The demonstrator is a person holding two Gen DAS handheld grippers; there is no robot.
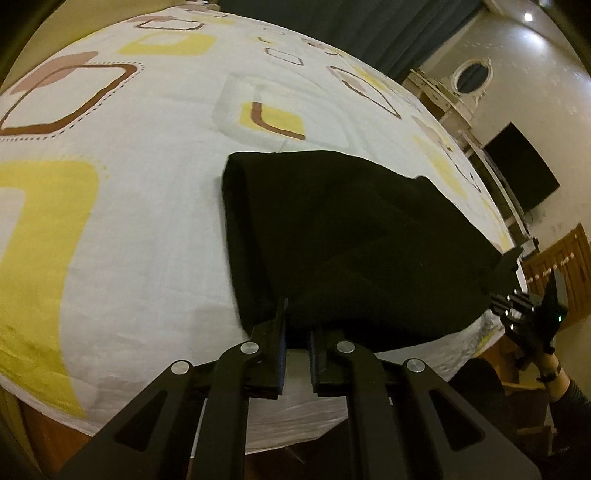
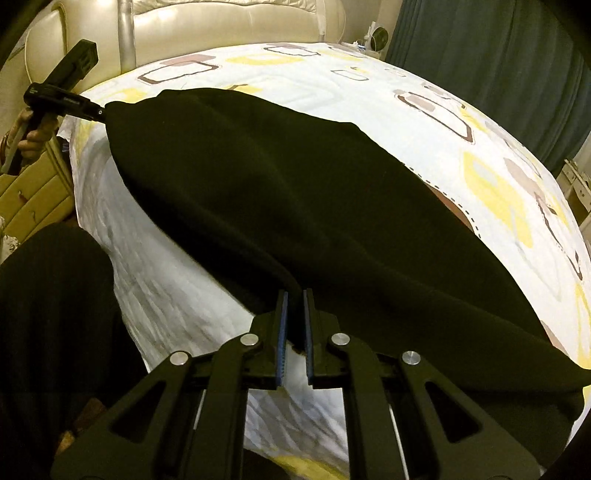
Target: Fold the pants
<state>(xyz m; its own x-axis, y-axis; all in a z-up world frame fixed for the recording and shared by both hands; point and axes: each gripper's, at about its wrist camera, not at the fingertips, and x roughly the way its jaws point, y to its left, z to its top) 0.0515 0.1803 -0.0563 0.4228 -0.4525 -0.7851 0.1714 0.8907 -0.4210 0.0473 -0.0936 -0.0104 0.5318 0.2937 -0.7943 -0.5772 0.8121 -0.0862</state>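
While both of our grippers pinch the near edge of the black, soft knit pants (image 1: 354,240), we judge ourselves to be in the middle of a fold, with the cloth gathered at two ends and its far part lying on the bed. The left gripper (image 1: 297,325) has its jaws drawn nearly together on a bunch of the fabric at the pants' near-left end; the right gripper (image 2: 294,306) is likewise almost closed, its blue-padded fingers (image 2: 282,332) nipping a hem at the other end. Each tool shows in the other's view, clamped onto a corner of the cloth. The pants span the near edge of the bed, already doubled by the look of the rounded fold along their far-left side.

The next move, as we read it, calls for carrying both ends forward together, level and taut, so the near edge lands squarely on the far part without bunching.

The quilted white bedspread with yellow and brown squares (image 1: 147,229) covers the bed; a cream padded headboard (image 2: 221,22) stands at its far end. Dark teal curtains (image 2: 498,66), a black wall-mounted screen (image 1: 524,170) and an oval-mirrored white dresser (image 1: 469,77) line the room.
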